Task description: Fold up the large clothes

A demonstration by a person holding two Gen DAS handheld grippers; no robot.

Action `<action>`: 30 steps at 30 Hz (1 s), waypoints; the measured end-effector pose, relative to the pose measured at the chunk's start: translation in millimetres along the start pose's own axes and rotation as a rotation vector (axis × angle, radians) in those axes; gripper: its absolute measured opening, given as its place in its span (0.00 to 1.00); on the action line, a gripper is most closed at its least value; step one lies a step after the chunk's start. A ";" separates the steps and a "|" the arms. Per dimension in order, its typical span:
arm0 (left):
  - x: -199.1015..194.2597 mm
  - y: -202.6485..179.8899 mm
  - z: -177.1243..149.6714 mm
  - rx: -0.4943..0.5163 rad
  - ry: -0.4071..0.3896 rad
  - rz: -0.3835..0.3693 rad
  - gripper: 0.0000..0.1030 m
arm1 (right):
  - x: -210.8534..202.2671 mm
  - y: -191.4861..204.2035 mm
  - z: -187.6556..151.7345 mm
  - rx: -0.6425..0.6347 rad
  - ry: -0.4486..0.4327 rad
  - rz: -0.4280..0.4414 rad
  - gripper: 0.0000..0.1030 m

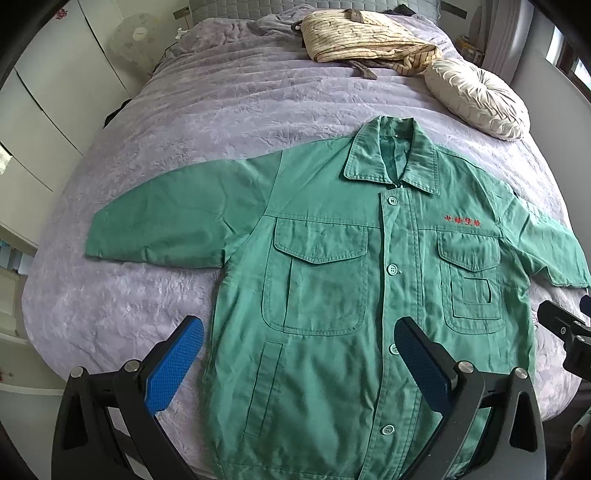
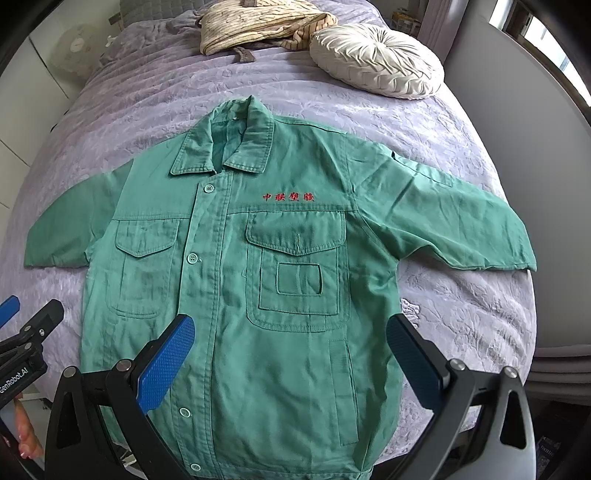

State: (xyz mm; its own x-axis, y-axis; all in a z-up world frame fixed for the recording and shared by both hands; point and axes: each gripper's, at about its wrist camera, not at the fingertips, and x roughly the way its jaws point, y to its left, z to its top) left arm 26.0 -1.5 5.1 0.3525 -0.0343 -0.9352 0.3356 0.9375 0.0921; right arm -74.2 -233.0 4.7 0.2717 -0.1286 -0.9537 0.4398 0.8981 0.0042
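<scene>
A green short-sleeved work shirt [image 1: 332,266] lies flat and buttoned, front up, on a lilac bedspread [image 1: 221,110], collar away from me, both sleeves spread out. It also shows in the right wrist view [image 2: 258,258], with red embroidered characters [image 2: 289,196] above one chest pocket. My left gripper [image 1: 299,332] is open and empty above the shirt's lower left part. My right gripper [image 2: 291,328] is open and empty above the shirt's lower right part. The right gripper's side shows at the edge of the left wrist view [image 1: 565,332].
A round cream pleated cushion [image 1: 476,98] and a beige striped bundle of cloth [image 1: 365,35] lie near the head of the bed. White wardrobe doors [image 1: 48,85] and a fan [image 1: 135,37] stand to the left. A pale wall [image 2: 517,92] runs on the right.
</scene>
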 end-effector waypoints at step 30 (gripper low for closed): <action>4.3 -4.6 -0.3 0.025 -0.005 0.008 1.00 | 7.7 -7.7 0.8 0.025 0.010 -0.008 1.00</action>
State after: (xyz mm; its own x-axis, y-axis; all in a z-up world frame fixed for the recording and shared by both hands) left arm 25.7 -5.8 0.5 0.3593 -0.0286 -0.9328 0.3544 0.9288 0.1080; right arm -74.9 -241.3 -2.4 0.2600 -0.1313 -0.9566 0.4631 0.8863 0.0042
